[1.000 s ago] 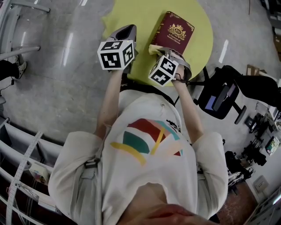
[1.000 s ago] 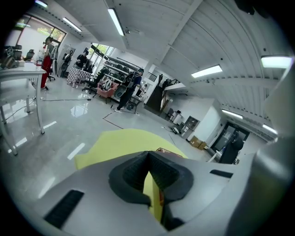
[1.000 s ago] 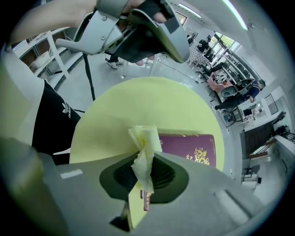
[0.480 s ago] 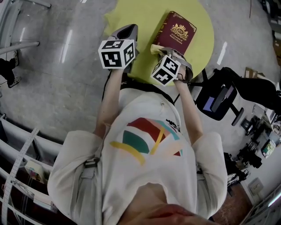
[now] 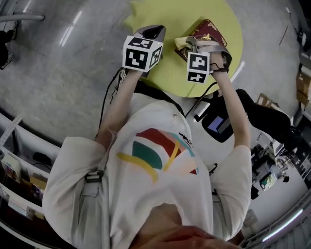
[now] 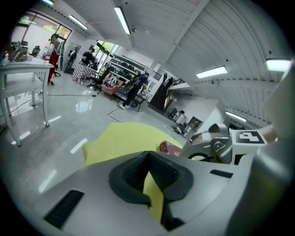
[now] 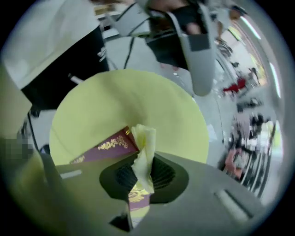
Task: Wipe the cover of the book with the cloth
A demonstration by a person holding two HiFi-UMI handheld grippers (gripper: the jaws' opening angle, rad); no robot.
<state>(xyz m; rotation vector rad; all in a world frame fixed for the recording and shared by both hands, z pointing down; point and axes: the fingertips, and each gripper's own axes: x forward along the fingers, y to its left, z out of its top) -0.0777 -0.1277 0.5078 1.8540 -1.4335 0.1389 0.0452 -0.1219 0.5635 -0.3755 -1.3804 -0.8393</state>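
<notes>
The book lies on the table, right of centre. The cloth sits between the jaws of the right gripper, over the book's left edge. The left gripper is left of the book, over the table, apart from both. A chair stands by the table's near right edge

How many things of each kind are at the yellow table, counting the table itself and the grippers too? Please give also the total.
table: 1
book: 1
cloth: 1
grippers: 2 (left gripper, right gripper)
Total: 5
</notes>
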